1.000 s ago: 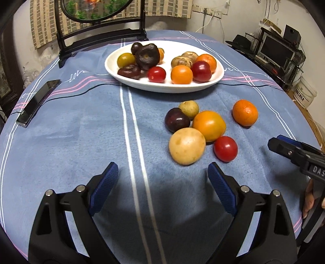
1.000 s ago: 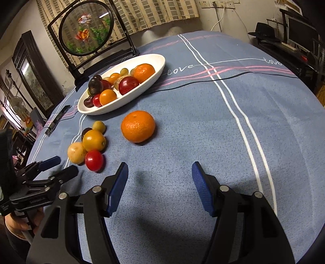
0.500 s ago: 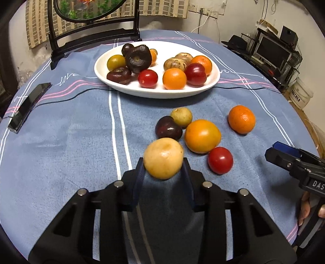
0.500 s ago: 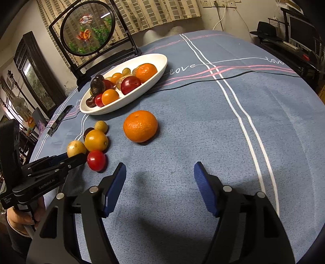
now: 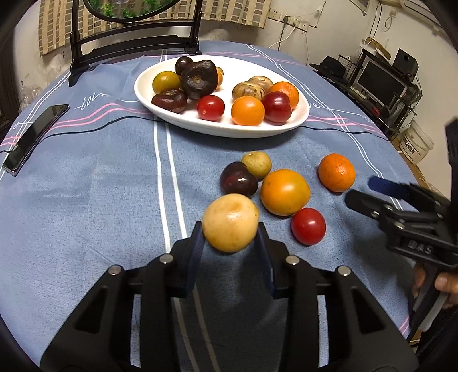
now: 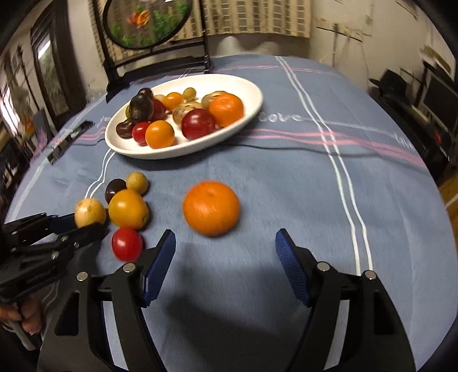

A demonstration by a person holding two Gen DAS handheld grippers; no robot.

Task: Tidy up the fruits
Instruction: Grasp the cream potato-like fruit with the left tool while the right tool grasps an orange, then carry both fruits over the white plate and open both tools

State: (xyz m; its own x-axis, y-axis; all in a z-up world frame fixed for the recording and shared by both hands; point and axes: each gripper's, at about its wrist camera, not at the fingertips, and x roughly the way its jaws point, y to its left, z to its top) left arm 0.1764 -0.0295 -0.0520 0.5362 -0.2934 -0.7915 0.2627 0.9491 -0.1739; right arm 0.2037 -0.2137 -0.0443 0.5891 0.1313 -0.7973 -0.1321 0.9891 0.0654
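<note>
My left gripper [image 5: 230,246] is shut on a pale yellow round fruit [image 5: 230,222], which also shows in the right wrist view [image 6: 90,212]. Beside it on the blue cloth lie a dark plum [image 5: 238,178], a small yellow-green fruit [image 5: 256,163], an orange-yellow fruit [image 5: 285,191], a red tomato [image 5: 308,226] and a mandarin [image 5: 336,172]. A white oval plate [image 5: 297,123] farther back holds several fruits. My right gripper [image 6: 224,257] is open and empty, just short of the mandarin [image 6: 211,208].
A black phone [image 5: 34,134] lies at the table's left edge. A round framed screen on a black stand [image 6: 148,25] stands behind the plate [image 6: 254,103]. Shelves with electronics [image 5: 380,83] are off the table's right side.
My left gripper has closed on the pale yellow fruit and holds it. My right gripper has moved forward and turned toward the mandarin, staying open.
</note>
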